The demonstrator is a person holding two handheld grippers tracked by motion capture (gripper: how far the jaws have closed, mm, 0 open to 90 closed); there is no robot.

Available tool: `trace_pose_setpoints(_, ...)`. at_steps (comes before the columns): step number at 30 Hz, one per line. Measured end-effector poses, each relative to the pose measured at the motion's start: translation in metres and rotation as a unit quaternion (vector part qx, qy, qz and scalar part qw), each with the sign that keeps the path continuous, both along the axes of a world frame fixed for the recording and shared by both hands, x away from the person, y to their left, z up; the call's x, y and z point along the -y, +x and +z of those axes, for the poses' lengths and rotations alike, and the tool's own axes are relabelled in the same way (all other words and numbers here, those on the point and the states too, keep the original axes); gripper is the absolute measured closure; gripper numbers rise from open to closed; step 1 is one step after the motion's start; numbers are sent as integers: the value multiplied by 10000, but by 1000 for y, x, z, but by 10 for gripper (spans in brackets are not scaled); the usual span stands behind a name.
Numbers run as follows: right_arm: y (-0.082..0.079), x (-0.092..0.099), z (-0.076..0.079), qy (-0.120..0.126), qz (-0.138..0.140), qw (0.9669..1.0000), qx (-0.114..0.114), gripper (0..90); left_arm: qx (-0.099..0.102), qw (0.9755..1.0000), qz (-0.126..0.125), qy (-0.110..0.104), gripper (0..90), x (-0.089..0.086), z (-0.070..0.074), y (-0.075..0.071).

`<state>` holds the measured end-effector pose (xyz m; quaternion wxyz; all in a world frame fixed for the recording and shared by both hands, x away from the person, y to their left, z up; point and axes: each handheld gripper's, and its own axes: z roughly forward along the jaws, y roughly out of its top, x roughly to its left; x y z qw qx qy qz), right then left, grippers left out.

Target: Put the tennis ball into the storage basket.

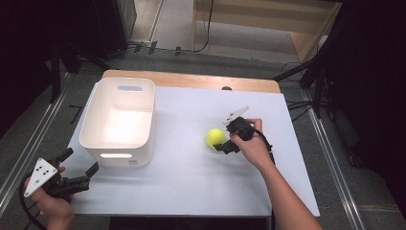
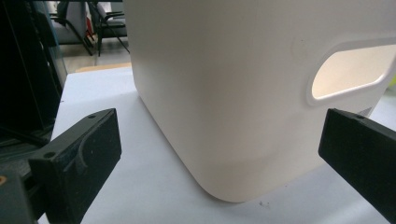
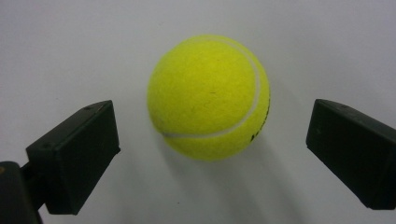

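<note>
A grey carpeted floor [image 1: 38, 129] surrounds the white-topped table [image 1: 191, 187], with dark stands [image 1: 57, 67] alongside.

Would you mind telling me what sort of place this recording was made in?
Probably a lab or recording studio rather than a home: a white-topped table stands among dark stands and floor cables, holding just a white bin and a tennis ball.

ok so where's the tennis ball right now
In the high view the tennis ball lies on the white table, right of the white bin, just ahead of the open right gripper.
</note>
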<state>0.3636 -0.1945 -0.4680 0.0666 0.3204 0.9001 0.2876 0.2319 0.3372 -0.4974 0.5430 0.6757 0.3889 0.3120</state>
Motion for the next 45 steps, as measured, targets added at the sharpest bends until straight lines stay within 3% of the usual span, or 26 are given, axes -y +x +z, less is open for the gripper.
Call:
trace_pose_setpoints(11,6,-12,-5,-164,138,9997,-82,49,3,10000,-10,5,0,0,0,0)
trace_pose_setpoints(20,10,-16,-10,-232,107,9996,-148,54,8,10000,-10,5,0,0,0,0)
trace_pose_setpoints(23,11,-17,-12,-261,81,9995,-136,109,5,10000,-15,11,0,0,0,0)
trace_pose_setpoints(31,12,-21,-14,-276,98,9994,-187,123,2,10000,-18,9,0,0,0,0)
trace_pose_setpoints(33,13,-21,-15,-300,126,9993,-169,148,0,10000,-19,7,0,0,0,0)
trace_pose_setpoints(34,13,-22,-16,-329,103,9993,-125,223,2,10000,-14,0,0,0,0,0)
trace_pose_setpoints(45,12,-19,-10,-310,60,9995,-70,230,-6,10000,-16,-1,0,0,0,0)
